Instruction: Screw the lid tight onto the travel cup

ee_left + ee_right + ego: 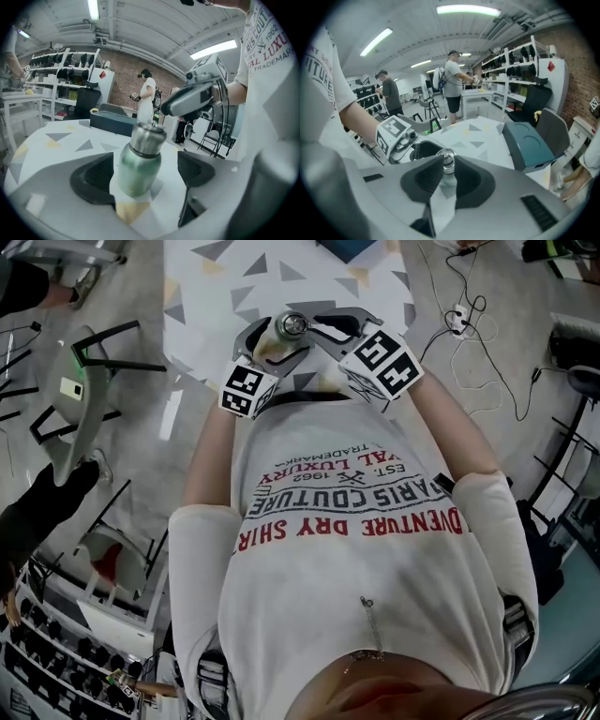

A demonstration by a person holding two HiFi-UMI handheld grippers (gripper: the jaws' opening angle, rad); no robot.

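Right hand-held gripper (pixel 447 168) is pinching the lid (pixel 291 325) to twist it; left hand-held gripper (pixel 146 168) is bracketing the cup (pixel 138 164), jaws spread.

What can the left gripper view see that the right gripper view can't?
Only the left gripper view shows the travel cup's green body, between the left tongs, with a gap on one side. Only the right gripper view shows the right tongs pinching the lid and the left gripper's marker cube. Both show the shiny lid, the triangle-patterned table and a teal box.
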